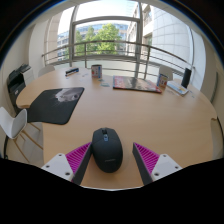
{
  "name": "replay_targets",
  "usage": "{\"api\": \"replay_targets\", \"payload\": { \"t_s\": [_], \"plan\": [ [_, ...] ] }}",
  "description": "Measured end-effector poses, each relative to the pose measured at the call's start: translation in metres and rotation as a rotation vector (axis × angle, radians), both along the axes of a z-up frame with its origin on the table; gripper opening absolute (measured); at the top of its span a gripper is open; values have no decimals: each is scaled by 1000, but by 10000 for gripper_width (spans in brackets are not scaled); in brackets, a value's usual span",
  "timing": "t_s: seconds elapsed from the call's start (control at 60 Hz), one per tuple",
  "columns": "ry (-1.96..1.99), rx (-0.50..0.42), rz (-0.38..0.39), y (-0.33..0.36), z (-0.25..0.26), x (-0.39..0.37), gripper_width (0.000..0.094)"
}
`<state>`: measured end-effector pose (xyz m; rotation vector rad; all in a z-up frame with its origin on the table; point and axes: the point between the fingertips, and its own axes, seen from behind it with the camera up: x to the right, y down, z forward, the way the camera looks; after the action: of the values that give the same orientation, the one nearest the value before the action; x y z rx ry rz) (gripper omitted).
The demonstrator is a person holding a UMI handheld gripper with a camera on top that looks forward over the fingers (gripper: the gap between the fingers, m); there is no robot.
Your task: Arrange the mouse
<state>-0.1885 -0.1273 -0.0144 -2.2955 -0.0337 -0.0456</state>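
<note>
- A wooden table spreads out towards big windows.
- A black mouse mat lies near the table's left edge.
- The gripper is spread wide, gripping nothing.
- A black mouse sits at the table's near edge, between the pads with gaps either side.

Bright window backlight, strong fisheye edge distortion.

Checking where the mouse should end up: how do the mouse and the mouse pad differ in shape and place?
The mouse is a rounded, domed body between the open fingers; the mouse pad is a flat sheet beyond them, to the left. The mouse sits on bare table, apart from the pad. Both are black.
</note>
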Motion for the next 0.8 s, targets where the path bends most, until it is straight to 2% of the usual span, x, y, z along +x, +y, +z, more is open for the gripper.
{"api": "replay_targets", "payload": {
  "t_s": [0.067, 0.117, 0.15, 0.4, 0.483, 0.583, 0.683, 0.8],
  "plan": [
    [25, 1, -7, 8, -2, -1, 742],
    [35, 9, -4, 13, -2, -3, 640],
    [32, 15, 8, 16, -2, -7, 537],
    [-29, 4, -58, 12, 1, -2, 393],
    [-29, 11, -114, 12, 13, -1, 393],
    [-67, 85, -193, 28, 64, 11, 392],
    [-54, 214, -279, 61, 145, 12, 391],
    [-44, 381, -282, 100, 241, -28, 390]
  ]
}}
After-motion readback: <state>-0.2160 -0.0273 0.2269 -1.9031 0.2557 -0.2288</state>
